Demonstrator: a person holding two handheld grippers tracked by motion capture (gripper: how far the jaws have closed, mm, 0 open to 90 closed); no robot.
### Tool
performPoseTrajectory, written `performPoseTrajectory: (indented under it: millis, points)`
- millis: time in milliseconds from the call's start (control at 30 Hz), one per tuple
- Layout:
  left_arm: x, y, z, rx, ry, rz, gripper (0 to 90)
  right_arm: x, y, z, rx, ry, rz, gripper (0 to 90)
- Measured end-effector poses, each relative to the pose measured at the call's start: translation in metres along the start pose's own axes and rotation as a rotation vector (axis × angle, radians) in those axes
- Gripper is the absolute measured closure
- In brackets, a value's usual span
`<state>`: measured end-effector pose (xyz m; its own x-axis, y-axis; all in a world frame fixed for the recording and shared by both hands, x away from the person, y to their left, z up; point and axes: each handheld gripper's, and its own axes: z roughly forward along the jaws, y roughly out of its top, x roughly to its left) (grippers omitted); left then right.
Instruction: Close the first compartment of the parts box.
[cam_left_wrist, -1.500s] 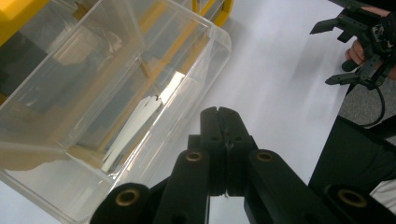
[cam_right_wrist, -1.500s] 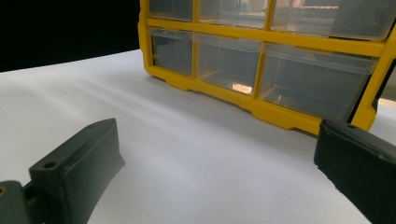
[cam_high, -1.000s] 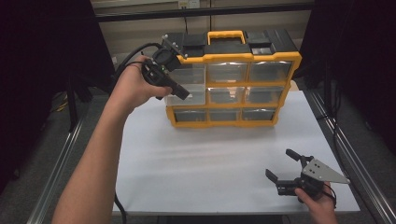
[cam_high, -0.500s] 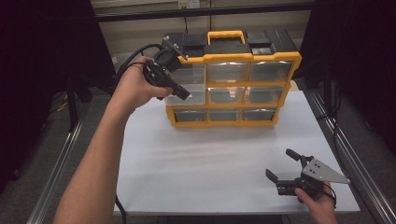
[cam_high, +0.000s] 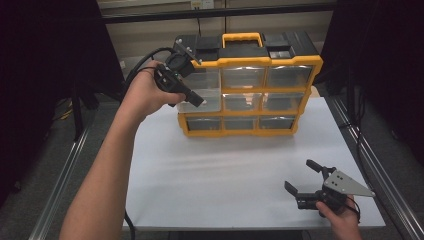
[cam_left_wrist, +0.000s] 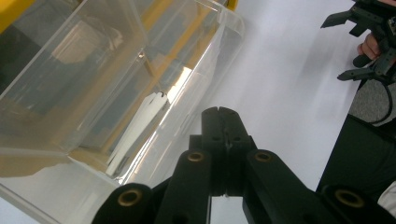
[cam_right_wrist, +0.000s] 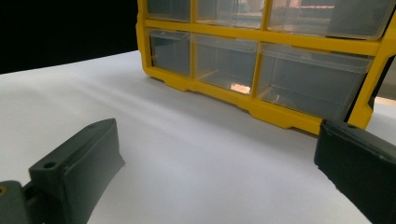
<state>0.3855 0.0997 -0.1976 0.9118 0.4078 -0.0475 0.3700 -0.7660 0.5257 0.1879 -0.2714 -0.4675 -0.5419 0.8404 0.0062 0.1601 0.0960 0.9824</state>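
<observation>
A yellow organizer (cam_high: 270, 61) with clear drawers stands at the back of the white table (cam_high: 225, 170). Its upper-left drawer (cam_high: 205, 92) sticks out from the frame. My left gripper (cam_high: 197, 101) is shut, tips against that drawer's front. In the left gripper view its jaws (cam_left_wrist: 223, 112) meet beside the clear drawer (cam_left_wrist: 93, 84); whether a thin lip is pinched I cannot tell. My right gripper (cam_high: 301, 175) rests low near the table's front right, open and holding nothing. In the right gripper view it (cam_right_wrist: 217, 177) faces the organizer's bottom row (cam_right_wrist: 224, 60).
The organizer has a black top with a yellow carry handle (cam_high: 242, 37). Metal rails (cam_high: 370, 165) run along both table sides, with dark space beyond. A cable (cam_high: 137, 70) loops from the left gripper. A wide stretch of white table lies between the organizer and the right gripper.
</observation>
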Motion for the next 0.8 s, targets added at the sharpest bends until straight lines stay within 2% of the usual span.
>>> performPoseTrajectory:
  millis: [100, 167, 233, 267, 333, 367, 400, 467, 500, 533, 633, 700, 800]
  points:
    - [0.0011, 0.0005, -0.0002, 0.001, -0.002, 0.003, 90.0, -0.0001, 0.0, 0.0001, -0.002, 0.001, -0.001, 0.0]
    - [0.0009, 0.0004, 0.0005, -0.005, -0.002, -0.012, 90.0, -0.0001, 0.0, 0.0001, -0.001, 0.001, -0.002, 0.0]
    - [0.0037, 0.0007, 0.0001, 0.003, -0.003, 0.002, 90.0, 0.0001, 0.0, 0.0003, -0.001, 0.005, -0.002, 0.0]
    - [0.0035, 0.0003, 0.0012, -0.014, 0.005, -0.009, 90.0, 0.0001, 0.0001, 0.0003, 0.0, 0.005, -0.001, 0.0]
    - [0.0039, 0.0004, 0.0011, -0.012, 0.005, -0.009, 90.0, 0.0001, 0.0, 0.0, 0.003, 0.007, -0.004, 0.0]
    - [0.0035, 0.0007, 0.0014, -0.012, 0.002, -0.023, 90.0, 0.0003, 0.0, 0.0, 0.004, 0.008, -0.002, 0.0]
    - [0.0052, 0.0012, 0.0008, -0.004, 0.001, -0.001, 90.0, 0.0003, 0.0, 0.0002, 0.003, 0.008, -0.004, 0.0]
    - [0.0061, 0.0015, 0.0001, 0.002, -0.002, 0.002, 90.0, 0.0002, -0.0002, 0.0004, 0.004, 0.008, -0.007, 0.0]
    - [0.0066, 0.0015, 0.0002, 0.001, -0.001, 0.0, 90.0, 0.0002, -0.0002, 0.0005, 0.004, 0.008, -0.007, 0.0]
    - [0.0055, 0.0011, 0.0019, -0.022, 0.005, -0.021, 90.0, 0.0003, -0.0002, 0.0004, 0.003, 0.009, -0.006, 0.0]
    - [0.0061, 0.0015, 0.002, -0.012, 0.0, -0.021, 90.0, 0.0005, -0.0001, 0.0005, 0.002, 0.007, -0.003, 0.0]
    - [0.0088, 0.0026, 0.0018, 0.005, -0.001, 0.009, 90.0, 0.0008, -0.0001, 0.0006, 0.003, 0.004, -0.002, 0.0]
    - [0.0085, 0.0028, 0.0029, -0.008, 0.001, -0.011, 90.0, 0.0008, -0.0001, 0.0008, 0.001, 0.006, -0.003, 0.0]
